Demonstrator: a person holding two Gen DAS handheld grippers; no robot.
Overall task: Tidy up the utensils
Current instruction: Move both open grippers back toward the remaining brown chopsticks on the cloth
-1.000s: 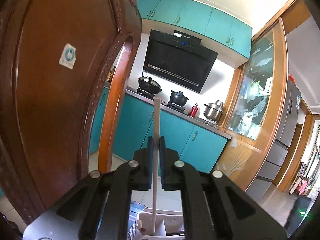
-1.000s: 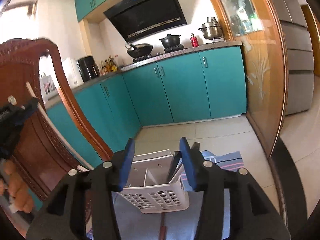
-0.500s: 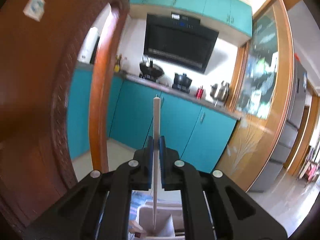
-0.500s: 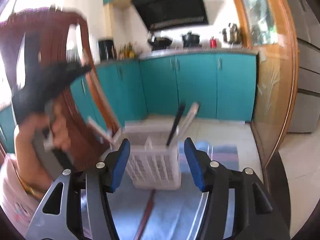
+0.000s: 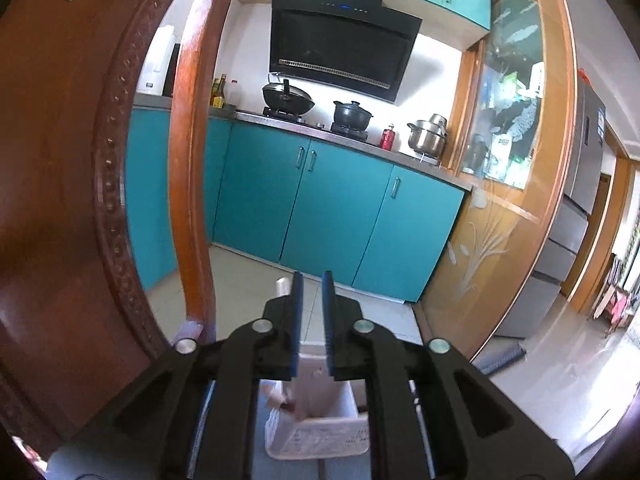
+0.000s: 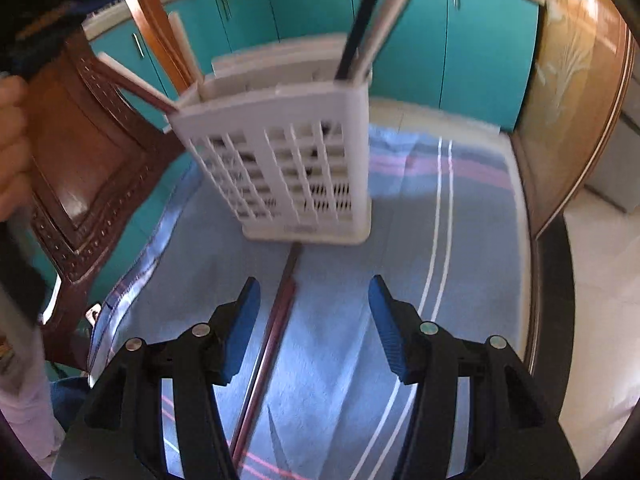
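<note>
A white slotted utensil basket (image 6: 288, 152) stands on the blue striped cloth (image 6: 460, 240). A black and a silver handle (image 6: 360, 20) lean in its right compartment, and white chopsticks (image 6: 132, 84) lean in its left. A pair of dark red chopsticks (image 6: 276, 332) lies on the cloth in front of the basket. My right gripper (image 6: 314, 288) hangs open above them, one finger to each side. My left gripper (image 5: 311, 280) hovers over the basket (image 5: 316, 428). Its jaws are opening with nothing between them, and a white chopstick's end (image 5: 282, 286) shows just left of them.
A carved wooden chair back (image 6: 92, 168) rises at the left, close to the basket and the cloth's edge. A person's hand (image 6: 12, 140) is at the far left. Teal kitchen cabinets (image 5: 340, 216) stand behind, and the table's rim (image 6: 536, 280) curves at the right.
The left gripper sank toward the basket and let go of the white chopstick, which dropped beside its left finger. The right gripper came down and tipped toward the cloth, over the dark red chopsticks.
</note>
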